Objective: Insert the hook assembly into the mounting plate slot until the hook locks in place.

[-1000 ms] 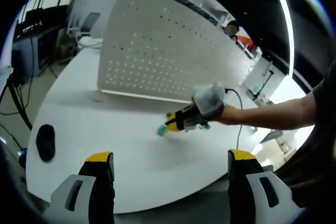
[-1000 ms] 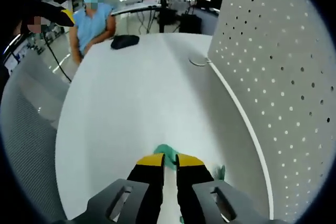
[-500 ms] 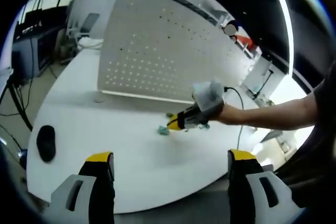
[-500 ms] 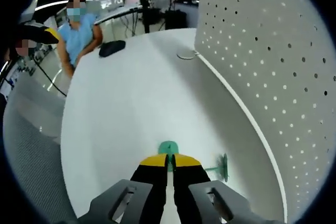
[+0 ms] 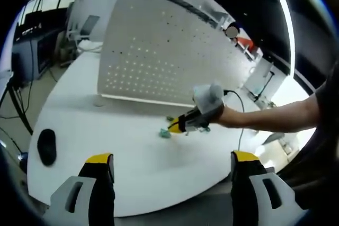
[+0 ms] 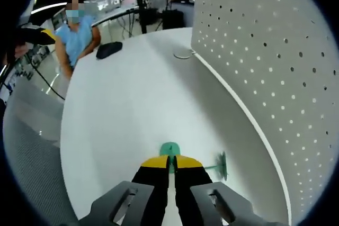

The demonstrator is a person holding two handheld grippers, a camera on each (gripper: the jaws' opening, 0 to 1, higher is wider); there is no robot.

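In the left gripper view, your left claw (image 5: 168,165) hangs open above the near edge of the white counter (image 5: 106,130), its yellow-tipped jaws spread wide with nothing between them. Across the counter your right claw (image 5: 176,126) reaches in from the right, closed on the green hook assembly (image 5: 164,133), which sits low over the counter surface just in front of the white perforated mounting plate (image 5: 159,56) standing upright. A black mouse (image 5: 46,146) lies on the counter well to the left. In the right gripper view, your right claw (image 6: 170,165) has its jaws pinched together on the green hook assembly (image 6: 170,148), whose rounded end pokes out past the yellow tips. A second green piece (image 6: 221,165) stands just right of the jaws, near the foot of the mounting plate (image 6: 265,51). A person in a blue shirt (image 6: 78,35) sits at the counter's far end.
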